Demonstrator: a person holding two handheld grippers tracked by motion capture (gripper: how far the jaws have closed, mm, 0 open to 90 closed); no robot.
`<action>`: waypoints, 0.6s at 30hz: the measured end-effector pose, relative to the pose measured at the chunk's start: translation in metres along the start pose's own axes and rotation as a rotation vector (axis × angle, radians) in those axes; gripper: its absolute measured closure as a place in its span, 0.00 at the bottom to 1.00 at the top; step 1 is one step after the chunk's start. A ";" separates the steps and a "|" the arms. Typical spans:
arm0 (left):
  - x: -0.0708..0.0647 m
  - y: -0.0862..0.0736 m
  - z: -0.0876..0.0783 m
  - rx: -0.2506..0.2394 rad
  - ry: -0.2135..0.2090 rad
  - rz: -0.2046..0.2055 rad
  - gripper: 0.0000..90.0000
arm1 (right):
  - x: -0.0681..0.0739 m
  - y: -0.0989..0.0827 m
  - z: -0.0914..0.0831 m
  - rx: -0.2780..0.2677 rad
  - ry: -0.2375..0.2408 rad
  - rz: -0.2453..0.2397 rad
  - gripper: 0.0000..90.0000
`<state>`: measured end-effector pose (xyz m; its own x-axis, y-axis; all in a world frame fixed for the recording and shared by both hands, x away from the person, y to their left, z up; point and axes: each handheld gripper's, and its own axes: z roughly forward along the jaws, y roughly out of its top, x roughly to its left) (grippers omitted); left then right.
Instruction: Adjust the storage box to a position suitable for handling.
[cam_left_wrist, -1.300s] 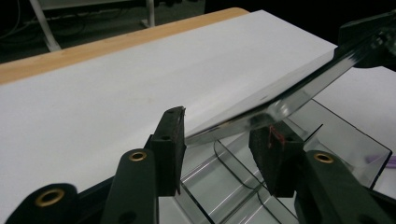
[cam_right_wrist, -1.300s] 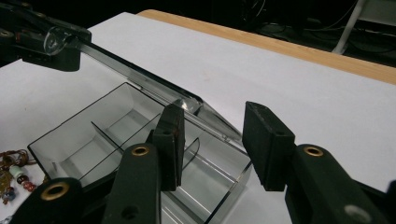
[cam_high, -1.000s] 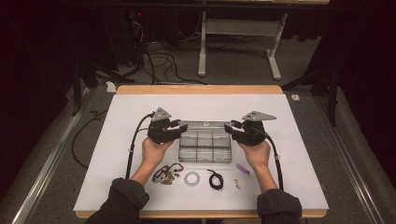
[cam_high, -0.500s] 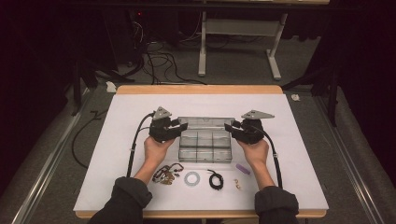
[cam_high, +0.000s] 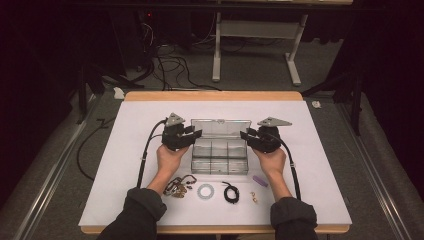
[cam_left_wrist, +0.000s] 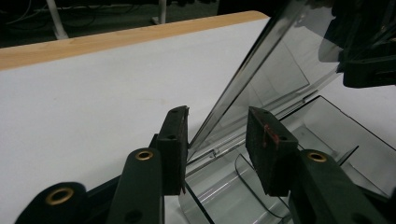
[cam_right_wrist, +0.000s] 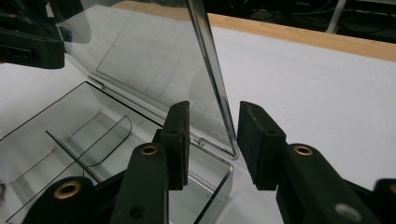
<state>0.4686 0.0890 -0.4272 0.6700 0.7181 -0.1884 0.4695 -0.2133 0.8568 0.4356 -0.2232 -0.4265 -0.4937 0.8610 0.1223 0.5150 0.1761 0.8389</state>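
White table (cam_high: 150, 200), raised box lid (cam_high: 221, 128)

Glossy clear plastic box (cam_high: 220, 152) (smooth)

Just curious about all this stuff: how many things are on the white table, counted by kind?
Clear compartment box: 1
Hand-held grippers, left gripper and right gripper: 2
Small items in front: tangled bundle, white ring, black cord, small pale piece, purple piece: 5
Total: 8
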 end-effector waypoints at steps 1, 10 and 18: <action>0.000 0.000 0.001 0.002 0.004 -0.001 0.67 | 0.000 0.000 0.001 0.003 -0.002 -0.001 0.73; 0.002 0.003 0.005 0.015 0.020 0.008 0.70 | -0.002 0.000 0.006 -0.007 -0.013 0.025 0.74; 0.004 0.002 0.009 0.028 0.033 0.011 0.72 | -0.002 -0.001 0.011 -0.001 -0.026 0.024 0.75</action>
<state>0.4768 0.0855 -0.4305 0.6560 0.7370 -0.1628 0.4783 -0.2391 0.8450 0.4441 -0.2196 -0.4336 -0.4631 0.8769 0.1286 0.5256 0.1549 0.8365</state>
